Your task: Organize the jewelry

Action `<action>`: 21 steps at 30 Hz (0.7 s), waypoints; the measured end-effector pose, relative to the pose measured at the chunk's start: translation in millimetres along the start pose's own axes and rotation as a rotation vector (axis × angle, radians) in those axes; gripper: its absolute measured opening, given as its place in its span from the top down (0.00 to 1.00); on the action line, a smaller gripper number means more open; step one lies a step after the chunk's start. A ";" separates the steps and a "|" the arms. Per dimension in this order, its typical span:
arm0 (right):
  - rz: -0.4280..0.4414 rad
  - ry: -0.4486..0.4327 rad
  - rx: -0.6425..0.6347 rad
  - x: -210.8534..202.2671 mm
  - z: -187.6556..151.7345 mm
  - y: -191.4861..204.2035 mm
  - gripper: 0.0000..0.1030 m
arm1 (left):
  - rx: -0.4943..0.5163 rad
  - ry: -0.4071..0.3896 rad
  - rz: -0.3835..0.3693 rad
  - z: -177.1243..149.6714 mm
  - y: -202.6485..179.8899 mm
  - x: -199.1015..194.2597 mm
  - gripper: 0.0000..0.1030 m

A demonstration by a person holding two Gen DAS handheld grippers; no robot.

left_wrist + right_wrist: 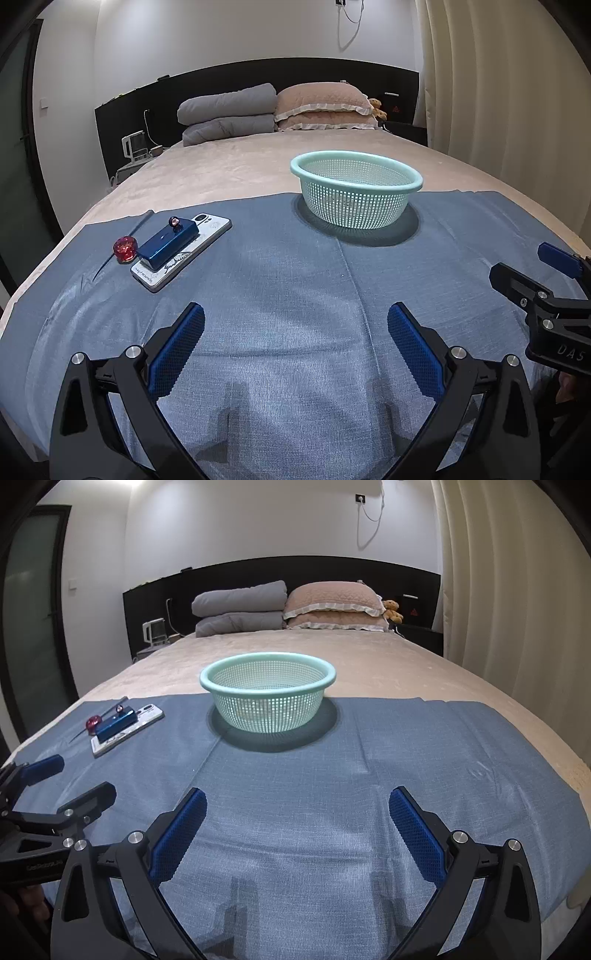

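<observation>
Left wrist view
Grippers: two. The left gripper [295, 332] fills the bottom of the frame, its two fingers wide apart with nothing between them. The right gripper [546, 269] pokes in at the right edge, cut off, fingers apart.
Finger pads: blue and bumpy, on black arms with round silver bolts.
Basket: one mint green basket [356, 173], round, plastic, full of tiny holes, right of middle in the upper half.
Jewelry: one red shiny gem [125, 249] at the left, and one small reddish bead piece [174, 221] on top of a blue box [168, 245]. The bead piece is too small to make out.
Phone: one white phone [214, 230] lies flat under the blue box, partly hidden.
Cloth: one blue woven cloth [288, 266] over the bed [221, 166].
Pillows: two grey, two pink, stacked at the top.

Right wrist view
Grippers: the right gripper [297, 814] at the bottom, fingers wide apart, holding nothing. The left gripper [70, 779] at the left edge, cut off, fingers apart.
Basket: in the middle [267, 681]; through the holes I cannot tell what is inside.
Jewelry: red gem [92, 722], blue box [116, 724] and phone [149, 716] at the left, small and hard to see.
Hand: a bit of a hand [26, 901] in the bottom left corner, dark.
</observation>
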State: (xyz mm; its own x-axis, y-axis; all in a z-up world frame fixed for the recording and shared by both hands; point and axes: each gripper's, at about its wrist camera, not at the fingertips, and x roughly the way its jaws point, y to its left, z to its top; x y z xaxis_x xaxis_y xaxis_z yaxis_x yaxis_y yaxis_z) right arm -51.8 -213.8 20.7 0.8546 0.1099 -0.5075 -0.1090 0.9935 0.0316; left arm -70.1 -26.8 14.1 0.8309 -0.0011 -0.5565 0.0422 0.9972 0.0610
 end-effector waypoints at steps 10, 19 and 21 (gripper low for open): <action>-0.001 0.004 -0.002 0.7 0.6 -0.6 0.08 | 0.017 -0.003 -0.005 0.1 -2.3 1.0 0.06; 0.003 0.010 -0.004 1.9 0.2 -0.5 0.08 | 0.026 -0.003 0.008 -0.2 -3.0 -0.1 0.06; 0.003 0.010 -0.005 2.0 0.1 0.1 0.08 | 0.019 -0.002 0.008 -0.1 -2.0 0.0 0.06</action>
State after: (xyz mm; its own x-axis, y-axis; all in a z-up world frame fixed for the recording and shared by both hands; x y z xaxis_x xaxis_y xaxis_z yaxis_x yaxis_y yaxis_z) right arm -50.1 -213.4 19.7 0.8490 0.1130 -0.5162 -0.1144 0.9930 0.0293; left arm -70.2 -28.8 13.9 0.8321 0.0064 -0.5546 0.0464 0.9956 0.0811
